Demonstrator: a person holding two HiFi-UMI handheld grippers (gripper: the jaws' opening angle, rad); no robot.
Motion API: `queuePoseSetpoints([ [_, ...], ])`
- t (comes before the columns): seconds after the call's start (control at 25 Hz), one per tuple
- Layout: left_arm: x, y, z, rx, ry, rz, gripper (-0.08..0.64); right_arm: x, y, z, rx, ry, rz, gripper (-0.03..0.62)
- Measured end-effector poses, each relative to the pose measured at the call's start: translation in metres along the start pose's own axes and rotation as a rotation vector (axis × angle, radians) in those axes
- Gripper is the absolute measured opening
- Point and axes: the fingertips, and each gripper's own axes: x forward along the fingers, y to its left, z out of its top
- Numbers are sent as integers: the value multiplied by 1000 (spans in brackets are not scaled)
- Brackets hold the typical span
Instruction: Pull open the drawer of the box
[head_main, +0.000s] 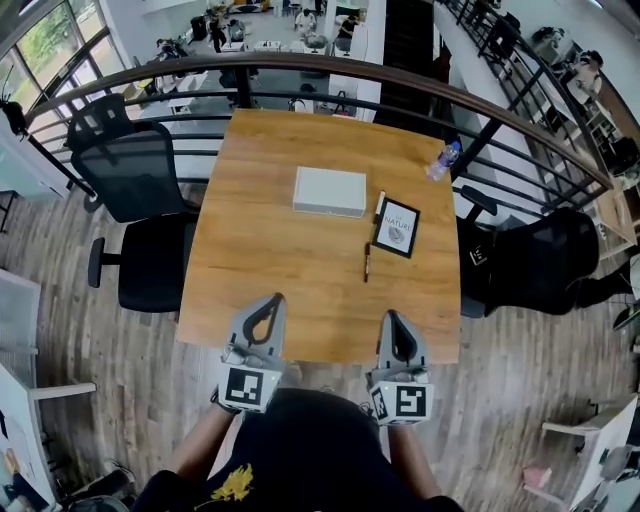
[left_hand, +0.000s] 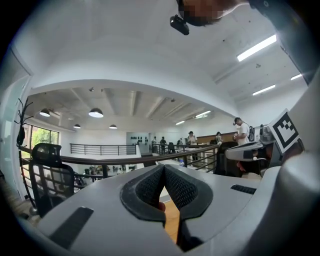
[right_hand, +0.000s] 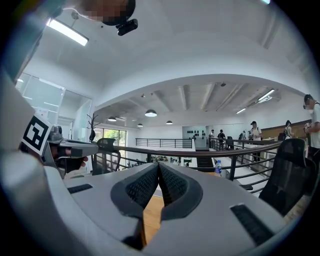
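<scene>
Looked down on a mezzanine with a wood-plank floor (head_main: 560, 370), closed off from 9 through 12 to 3 o'clock by a curved dark railing (head_main: 400, 85). Saw past it, at 12 o'clock, a lower level (head_main: 270, 40) with desks and people, and windows (head_main: 45, 40) at 10 o'clock. Noted in both gripper views a white ceiling (right_hand: 200, 55) with round lamps (right_hand: 150, 113).

Found the wooden surface (head_main: 280, 280) mid-scene, rectangular, its near edge at 6 o'clock. Counted two black office chairs (head_main: 130, 170) at its 9 o'clock, one behind the other, and a third black chair (head_main: 540, 265) at its 3 o'clock, close to the edge.

Spotted the white box (head_main: 329, 191) lying flat toward 12 o'clock on the surface, well apart from both claws; could not make out its drawer from above. Saw near it, at its 4 o'clock, a black-framed card (head_main: 396, 228), with a white pen (head_main: 380, 203) between box and card, a dark pen (head_main: 367, 262) at the card's 7 o'clock, and a water bottle (head_main: 443, 160) at the surface's 2 o'clock corner, by the railing.

Held the left claw (head_main: 275, 298) and the right claw (head_main: 389, 316) at 6 o'clock over the near edge, side by side and apart, tips toward 12 o'clock. Read both as pressed together at the tips, pinching nothing.
</scene>
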Motion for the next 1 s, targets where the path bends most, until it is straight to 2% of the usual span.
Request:
queuePoseSetpoints([
  [0.28, 32, 62, -14, -41, 21, -39, 17, 61, 28, 5, -1, 44, -35, -5],
  [0.52, 59, 85, -42, -53, 62, -86, 17, 95, 36, -4, -17, 65, -68, -6],
  [0.68, 68, 85, -58, -109, 79, -58, 17, 101, 29, -20, -14, 102, -67, -5],
  [0.84, 87, 93, -53, -64, 55, -9, 17, 119, 15, -26, -43, 87, -60, -6],
  [1.0, 93, 93, -61, -92, 89, 6, 17, 129, 6, -31, -20, 86, -59, -5],
])
